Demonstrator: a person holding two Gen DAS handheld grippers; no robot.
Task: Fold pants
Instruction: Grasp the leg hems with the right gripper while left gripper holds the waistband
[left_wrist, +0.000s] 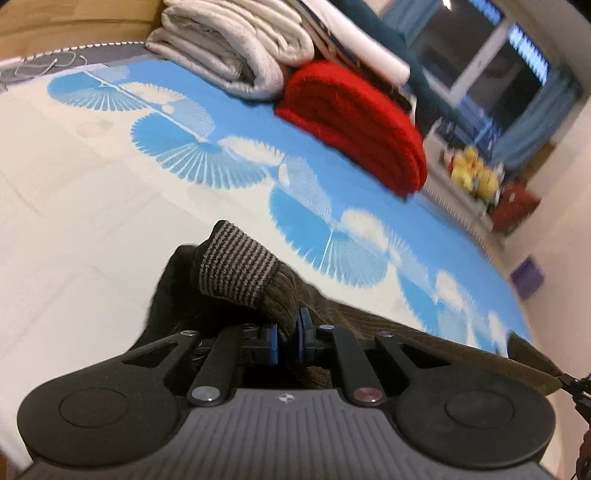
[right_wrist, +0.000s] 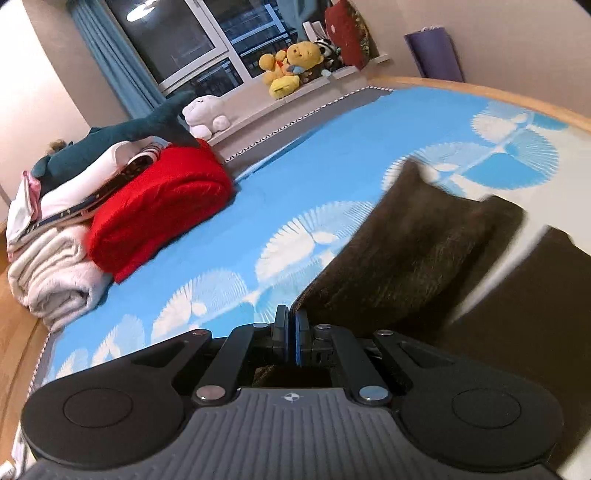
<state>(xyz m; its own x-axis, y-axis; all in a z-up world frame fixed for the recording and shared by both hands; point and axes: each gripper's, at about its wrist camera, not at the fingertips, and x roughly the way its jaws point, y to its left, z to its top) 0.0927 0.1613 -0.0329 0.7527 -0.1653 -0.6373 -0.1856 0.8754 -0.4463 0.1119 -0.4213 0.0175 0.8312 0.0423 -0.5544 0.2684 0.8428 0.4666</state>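
The pants are dark brown with a grey-and-black striped cuff (left_wrist: 236, 269). In the left wrist view my left gripper (left_wrist: 288, 338) is shut on the pants fabric (left_wrist: 284, 299) just below that cuff, held above the bed. The fabric stretches right toward the other gripper's tip (left_wrist: 576, 387) at the frame edge. In the right wrist view my right gripper (right_wrist: 291, 332) is shut on an edge of the pants (right_wrist: 402, 258), which spread to the right over the bed, blurred by motion.
The bed (left_wrist: 92, 184) has a blue-and-white fan-pattern cover. A red folded blanket (left_wrist: 354, 122) and grey-white folded blankets (left_wrist: 229, 48) lie at its far side, also in the right wrist view (right_wrist: 159, 210). Plush toys (right_wrist: 288, 66) sit on the window sill.
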